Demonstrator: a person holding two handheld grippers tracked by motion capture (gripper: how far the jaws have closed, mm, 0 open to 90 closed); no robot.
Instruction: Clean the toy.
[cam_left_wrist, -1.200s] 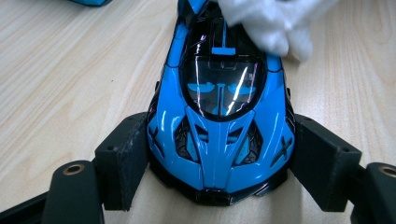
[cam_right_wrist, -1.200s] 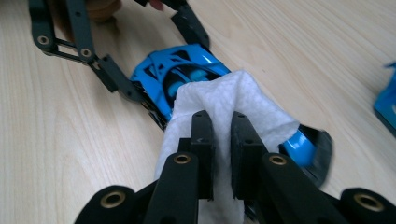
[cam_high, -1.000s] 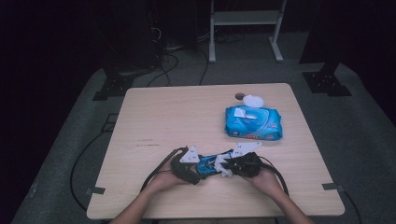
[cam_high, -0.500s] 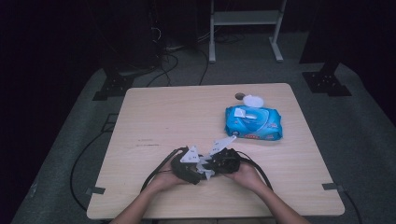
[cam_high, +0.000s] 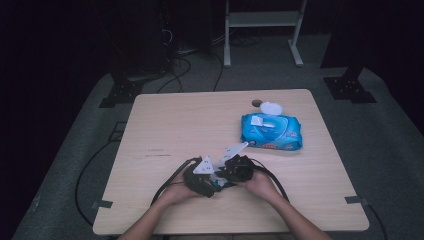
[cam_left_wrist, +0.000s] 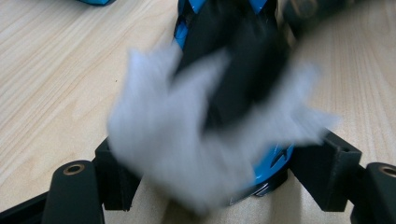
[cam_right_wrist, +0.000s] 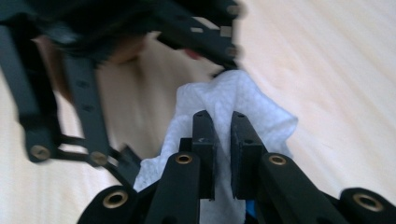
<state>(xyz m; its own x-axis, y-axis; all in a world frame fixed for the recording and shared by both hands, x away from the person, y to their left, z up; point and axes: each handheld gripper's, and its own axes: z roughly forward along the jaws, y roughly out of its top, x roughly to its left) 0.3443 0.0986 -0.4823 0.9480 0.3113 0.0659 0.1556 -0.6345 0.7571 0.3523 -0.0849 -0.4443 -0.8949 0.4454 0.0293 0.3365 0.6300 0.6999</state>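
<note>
White crinkled tissue (cam_right_wrist: 219, 105) is pinched by the right tool (cam_right_wrist: 219, 154), meeting the wider-set left tool (cam_left_wrist: 224, 172).

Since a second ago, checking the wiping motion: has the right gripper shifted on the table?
Yes. In the high view the right gripper has slid left, away from the blue wipes pack, and closed up against the left gripper.

A blurred white wipe (cam_left_wrist: 187, 154) is seen between the left gripper (cam_left_wrist: 224, 186) jaws, over a blue object (cam_left_wrist: 273, 161), on the wooden table (cam_left_wrist: 56, 84).
</note>
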